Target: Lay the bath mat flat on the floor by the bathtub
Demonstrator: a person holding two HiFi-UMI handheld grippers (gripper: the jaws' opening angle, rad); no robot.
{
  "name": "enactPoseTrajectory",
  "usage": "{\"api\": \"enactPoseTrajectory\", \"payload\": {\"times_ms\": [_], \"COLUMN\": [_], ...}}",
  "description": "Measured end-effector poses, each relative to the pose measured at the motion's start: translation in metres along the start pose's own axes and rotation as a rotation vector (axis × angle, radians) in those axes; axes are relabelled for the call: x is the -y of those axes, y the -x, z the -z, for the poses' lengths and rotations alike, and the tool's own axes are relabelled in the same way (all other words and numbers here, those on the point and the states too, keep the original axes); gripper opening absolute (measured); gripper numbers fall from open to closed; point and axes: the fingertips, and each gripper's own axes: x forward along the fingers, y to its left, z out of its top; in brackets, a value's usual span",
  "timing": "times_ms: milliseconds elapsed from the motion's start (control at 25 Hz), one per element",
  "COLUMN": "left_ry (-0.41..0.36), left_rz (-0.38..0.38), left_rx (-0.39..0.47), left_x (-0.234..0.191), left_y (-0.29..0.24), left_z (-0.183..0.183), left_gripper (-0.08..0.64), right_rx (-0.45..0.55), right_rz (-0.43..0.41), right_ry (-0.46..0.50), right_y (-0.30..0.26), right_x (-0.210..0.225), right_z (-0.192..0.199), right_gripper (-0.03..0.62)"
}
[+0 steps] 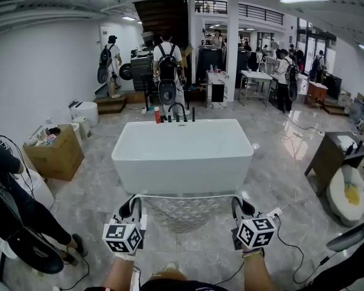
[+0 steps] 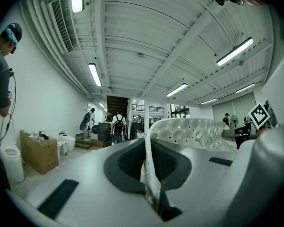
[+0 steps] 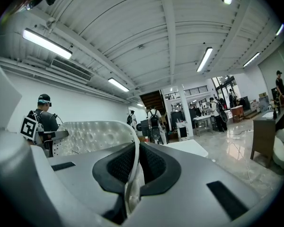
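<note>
A translucent white bath mat (image 1: 183, 212) with round bumps hangs stretched between my two grippers, in front of the white bathtub (image 1: 183, 155). My left gripper (image 1: 132, 207) is shut on the mat's upper left corner, my right gripper (image 1: 238, 207) on its upper right corner. The mat's top edge runs taut between them. In the left gripper view the mat's edge (image 2: 148, 167) is pinched between the dark pads of the left gripper (image 2: 149, 162). In the right gripper view the mat (image 3: 92, 137) curves off to the left from the right gripper (image 3: 134, 164).
The floor is grey marble tile (image 1: 97, 193). A cardboard box (image 1: 53, 152) stands at the left, a dark cabinet (image 1: 331, 156) and a round cushion (image 1: 346, 194) at the right. A white cable (image 1: 286, 200) trails near the right gripper. A person (image 1: 12, 217) stands close at the left; others stand far back.
</note>
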Motion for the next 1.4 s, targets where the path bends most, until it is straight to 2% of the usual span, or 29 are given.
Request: {"api": "enactPoseTrajectory", "payload": {"times_ms": [360,680,1240,1400], "left_ry": [-0.007,-0.011,-0.005,0.018], "left_rz": [-0.009,0.005,-0.007,-0.02], "left_rx": [-0.017,-0.032,-0.028,-0.018], "left_x": [0.003,0.023,0.011,-0.004], "left_y": [0.006,0.001,-0.019,-0.029], "left_z": [0.0,0.002,0.003,0.004], "left_gripper": [0.023,0.023,0.023,0.023], "right_rx": [0.001,-0.008,-0.023,-0.031], "right_rz": [-0.005,0.003,-0.007,-0.01], "right_ry": [-0.021,-0.054,-0.051,-0.034], "right_y": [0.008,0.019,-0.011,-0.028], "right_x": [0.001,0.019,0.026,0.02], "right_z": [0.001,0.007,0.003,-0.001], "right_gripper": [0.034,0.034,0.034,0.034]}}
